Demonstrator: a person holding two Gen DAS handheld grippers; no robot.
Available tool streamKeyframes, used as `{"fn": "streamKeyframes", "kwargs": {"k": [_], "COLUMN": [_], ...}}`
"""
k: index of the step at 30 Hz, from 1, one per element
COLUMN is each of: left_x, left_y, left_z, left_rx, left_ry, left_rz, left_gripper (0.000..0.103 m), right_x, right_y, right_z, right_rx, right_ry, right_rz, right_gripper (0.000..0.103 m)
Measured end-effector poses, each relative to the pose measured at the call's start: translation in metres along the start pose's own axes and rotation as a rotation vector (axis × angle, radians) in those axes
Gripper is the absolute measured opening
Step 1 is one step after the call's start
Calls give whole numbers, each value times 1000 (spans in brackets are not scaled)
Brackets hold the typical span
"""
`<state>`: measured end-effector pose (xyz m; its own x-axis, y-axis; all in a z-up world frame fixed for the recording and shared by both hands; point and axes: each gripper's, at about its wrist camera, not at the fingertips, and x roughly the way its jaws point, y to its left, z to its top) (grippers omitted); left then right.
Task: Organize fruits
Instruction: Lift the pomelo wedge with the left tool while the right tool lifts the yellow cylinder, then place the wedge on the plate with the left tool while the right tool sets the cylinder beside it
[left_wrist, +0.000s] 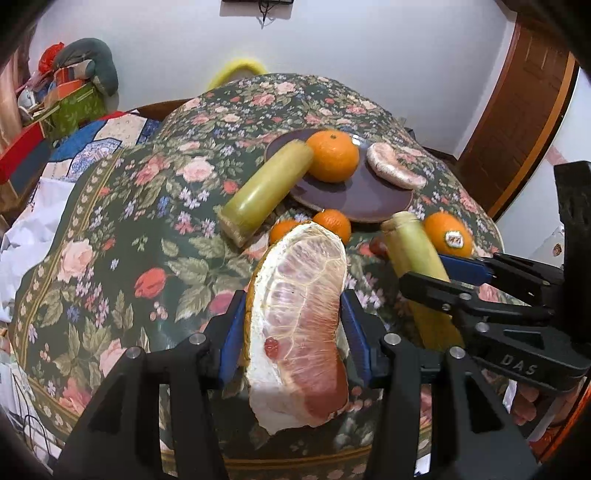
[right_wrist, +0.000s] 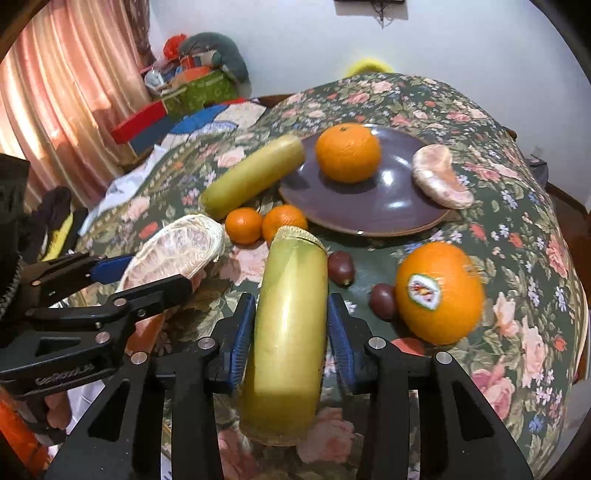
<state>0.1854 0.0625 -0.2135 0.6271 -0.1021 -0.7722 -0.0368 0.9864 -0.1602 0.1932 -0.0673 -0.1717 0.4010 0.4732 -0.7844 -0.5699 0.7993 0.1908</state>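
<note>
My left gripper (left_wrist: 293, 306) is shut on a peeled pomelo wedge (left_wrist: 299, 332), held above the floral cloth; it shows at the left of the right wrist view (right_wrist: 173, 247). My right gripper (right_wrist: 291, 317) is shut on a green sugarcane piece (right_wrist: 290, 332), which also shows in the left wrist view (left_wrist: 417, 258). A purple plate (right_wrist: 391, 206) holds an orange (right_wrist: 348, 152) and a second pomelo wedge (right_wrist: 439, 177) on its rim. Another sugarcane piece (right_wrist: 251, 177) leans on the plate's left edge.
Two small mandarins (right_wrist: 264, 223) lie in front of the plate. A large stickered orange (right_wrist: 439, 291) and two dark small fruits (right_wrist: 341, 266) lie to the right of my right gripper. Boxes and cushions (right_wrist: 199, 74) are piled far left by a curtain.
</note>
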Motion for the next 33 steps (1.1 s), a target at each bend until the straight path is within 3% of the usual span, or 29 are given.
{"fn": "streamKeyframes", "kwargs": {"k": [20, 33], "left_x": [-3, 33], "left_y": [-29, -37], "left_z": [69, 104], "left_rx": [39, 46], "left_ry": [-132, -142], "left_rz": [-23, -42], "left_gripper": [50, 50], "right_x": [-54, -25], "right_y": [-39, -62], "right_z": [48, 70], "right_rx": [26, -2], "right_ry": [-206, -169], "right_rz": [-35, -76], "right_gripper": [35, 35]}}
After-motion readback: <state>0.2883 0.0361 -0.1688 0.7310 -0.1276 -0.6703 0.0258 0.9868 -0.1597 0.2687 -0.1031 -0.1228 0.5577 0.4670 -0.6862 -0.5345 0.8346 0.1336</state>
